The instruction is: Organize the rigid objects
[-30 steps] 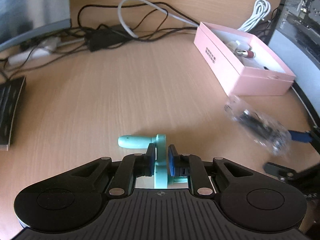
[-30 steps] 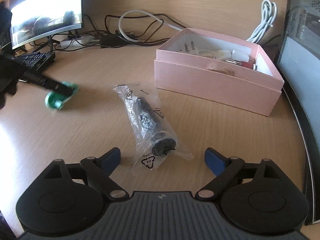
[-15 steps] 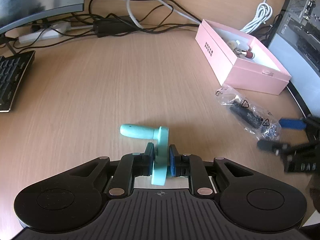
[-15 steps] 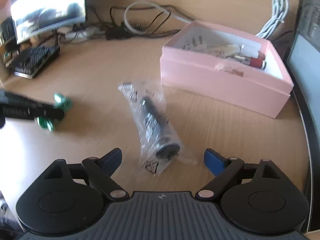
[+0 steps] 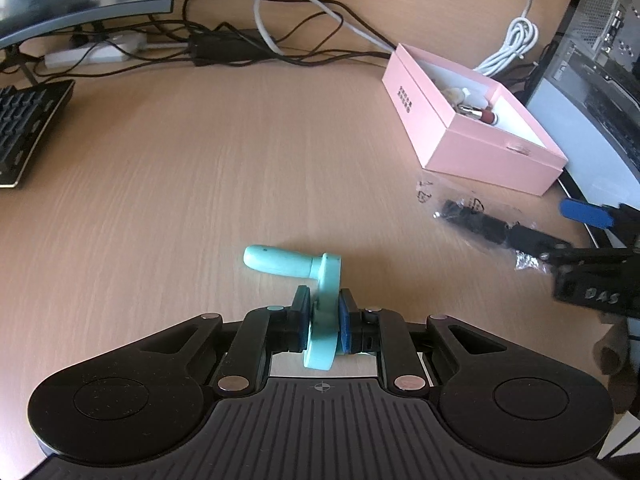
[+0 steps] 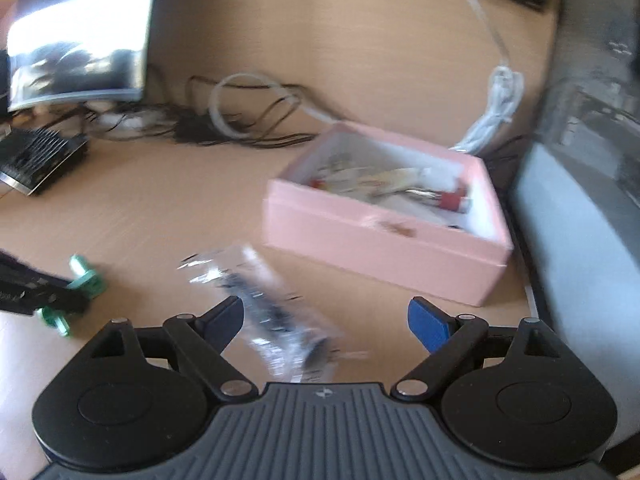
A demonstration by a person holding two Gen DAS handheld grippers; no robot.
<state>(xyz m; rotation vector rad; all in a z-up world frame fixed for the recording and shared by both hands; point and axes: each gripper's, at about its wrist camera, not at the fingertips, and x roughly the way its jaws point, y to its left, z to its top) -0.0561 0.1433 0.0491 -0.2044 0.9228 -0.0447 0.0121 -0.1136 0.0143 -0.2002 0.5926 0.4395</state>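
**Crank in one grip, bagged part waiting for the other**

The left hand-held gripper [image 5: 324, 316] is pinching a turquoise crank handle [image 5: 316, 280] by its flat arm, the blue pads pressed against both faces while the round knob sticks out to the left, above the counter [image 5: 240, 168]. Gripping the flat arm rather than the rounded knob probably keeps the piece from rolling or twisting between the pads.

The right hand-held gripper [image 6: 326, 320] is spread wide, its blue fingertips well apart. It hangs over a clear plastic bag [image 6: 272, 300] holding a dark cylindrical part, which lies on the counter roughly between the fingers, nearer the left one. The right wrist view is blurred, so whether either fingertip touches the bag cannot be told. The wide opening suits the bag's loose, crinkly bulk.

The pink box [image 5: 472, 136] sits open just beyond the bag, at the right of the counter, with several small items already inside, a red-tipped one among them. It looks like the collection point, so the crank and the bag are likely both bound there. The slippery film may slide if only the plastic is caught.
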